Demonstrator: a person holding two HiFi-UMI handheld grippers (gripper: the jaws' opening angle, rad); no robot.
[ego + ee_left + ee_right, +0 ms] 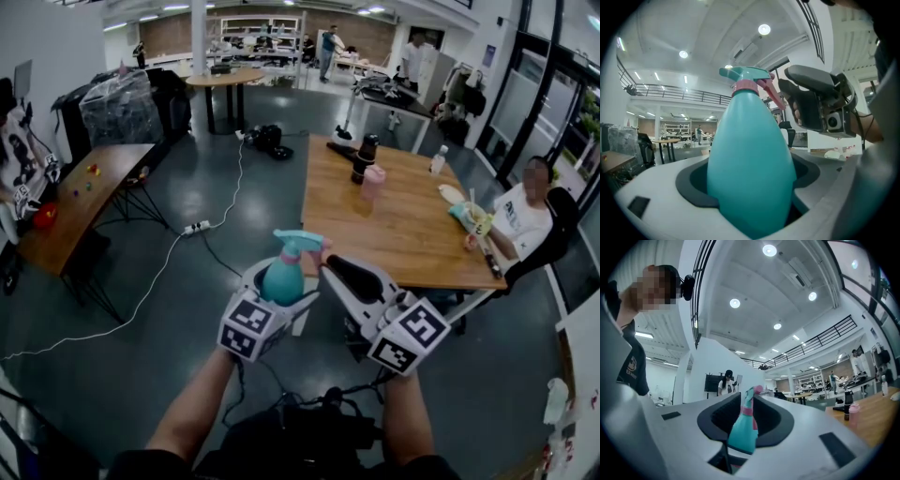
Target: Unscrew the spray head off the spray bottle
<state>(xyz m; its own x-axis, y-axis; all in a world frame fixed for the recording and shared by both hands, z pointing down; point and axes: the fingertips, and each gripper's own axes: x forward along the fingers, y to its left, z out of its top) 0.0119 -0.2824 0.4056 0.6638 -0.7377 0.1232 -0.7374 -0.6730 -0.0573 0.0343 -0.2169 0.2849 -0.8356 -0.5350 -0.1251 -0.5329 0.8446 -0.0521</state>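
A teal spray bottle (281, 279) with a pink collar stands upright in the air in front of me. My left gripper (278, 292) is shut on the bottle's fat body (750, 164), which fills the gap between its jaws. The teal spray head (298, 242) with its pink trigger points right. My right gripper (323, 259) comes in from the right at head height. In the right gripper view the spray head (751, 397) sits tight between the two black pads, with no gap showing. The left gripper view shows the right gripper (790, 93) at the trigger's tip.
A wooden table (403, 234) stands ahead on the right with a black bottle (364, 157) and a pink cup (373, 180); a person (520, 216) sits at its right end. Another wooden table (84, 192) is at left. A white cable (187, 228) crosses the grey floor.
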